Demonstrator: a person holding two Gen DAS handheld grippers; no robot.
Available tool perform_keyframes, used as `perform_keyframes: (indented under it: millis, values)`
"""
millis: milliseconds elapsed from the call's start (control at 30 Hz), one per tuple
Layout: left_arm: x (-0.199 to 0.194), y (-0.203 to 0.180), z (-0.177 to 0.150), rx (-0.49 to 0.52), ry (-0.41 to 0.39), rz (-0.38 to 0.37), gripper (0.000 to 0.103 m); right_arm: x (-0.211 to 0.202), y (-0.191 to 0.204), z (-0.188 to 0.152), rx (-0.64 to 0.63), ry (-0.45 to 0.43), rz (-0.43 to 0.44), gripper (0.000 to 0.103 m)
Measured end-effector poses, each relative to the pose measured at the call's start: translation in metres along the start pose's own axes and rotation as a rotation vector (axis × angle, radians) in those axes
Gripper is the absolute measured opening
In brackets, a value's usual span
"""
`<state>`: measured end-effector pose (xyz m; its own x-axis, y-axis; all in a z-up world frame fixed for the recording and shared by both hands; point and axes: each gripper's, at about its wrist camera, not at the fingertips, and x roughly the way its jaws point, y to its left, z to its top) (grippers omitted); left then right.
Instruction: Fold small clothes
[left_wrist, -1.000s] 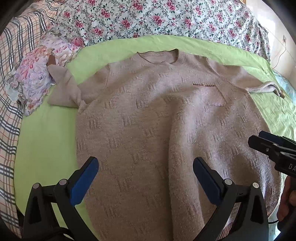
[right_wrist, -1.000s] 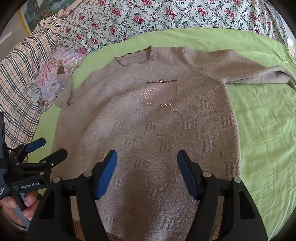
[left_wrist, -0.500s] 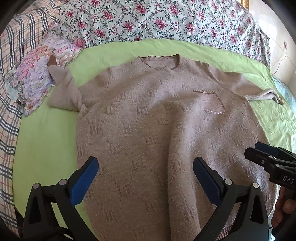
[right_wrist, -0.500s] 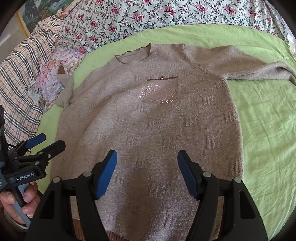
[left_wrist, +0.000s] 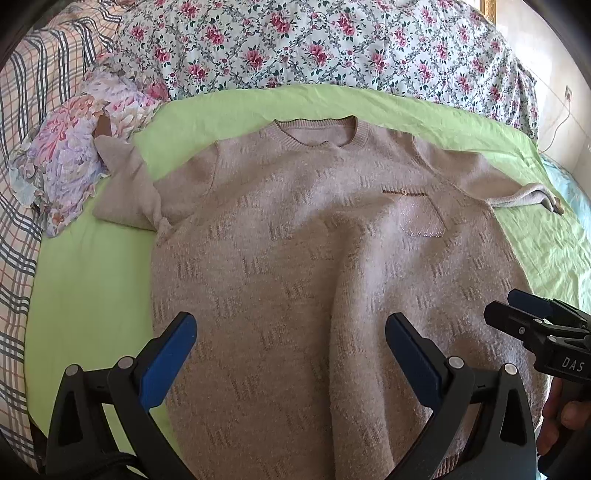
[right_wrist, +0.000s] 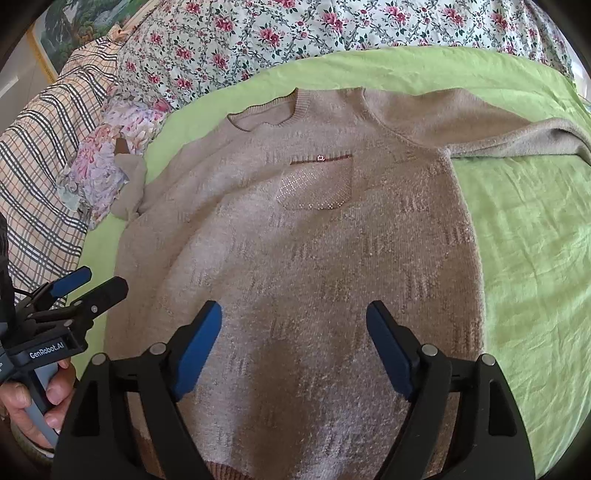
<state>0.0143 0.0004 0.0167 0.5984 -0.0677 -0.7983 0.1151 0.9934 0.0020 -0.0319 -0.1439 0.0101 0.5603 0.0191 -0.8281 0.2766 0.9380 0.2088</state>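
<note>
Left wrist view: left hand-held gripper (left_wrist: 290, 347) jaws apart, nothing between; one beige knitted sweater (left_wrist: 314, 258) flat on lime-green bed sheet (left_wrist: 88, 280) beneath and ahead.

Right wrist view: right hand-held gripper (right_wrist: 293, 345) jaws just been opening, now wide, empty, over sweater hem; one floral cloth bundle (right_wrist: 107, 166) far ahead-left.

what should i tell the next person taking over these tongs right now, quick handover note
Left tongs: open, empty, above the lower body of the beige knitted sweater.
Right tongs: jaws just opened wider, nothing between them, above the same hem area.
Sweater lies face up and flat on the light green sheet, sparkly chest pocket showing. One sleeve stretches out sideways; the other is bunched beside the floral cloth bundle.
Done: spread out. Left: every fold.
</note>
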Motion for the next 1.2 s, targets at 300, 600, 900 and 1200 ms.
perform_keyframes:
  millis: [300,600,900,1200]
  values:
    - [0.001,-0.003,0.005,0.017,-0.022,0.017,0.102,-0.001,-0.002,0.004,-0.008,-0.010,-0.007,0.081]
    - [0.010,-0.003,0.009,0.016,0.009,-0.015,0.102,-0.004,-0.005,0.005,0.000,-0.052,0.005,0.081]
    - [0.026,-0.003,0.020,0.020,0.025,-0.053,0.102,-0.026,-0.071,0.024,0.160,-0.128,-0.050,0.081]
    - [0.051,-0.007,0.047,0.005,0.060,-0.049,0.102,-0.090,-0.266,0.074,0.563,-0.296,-0.215,0.072]
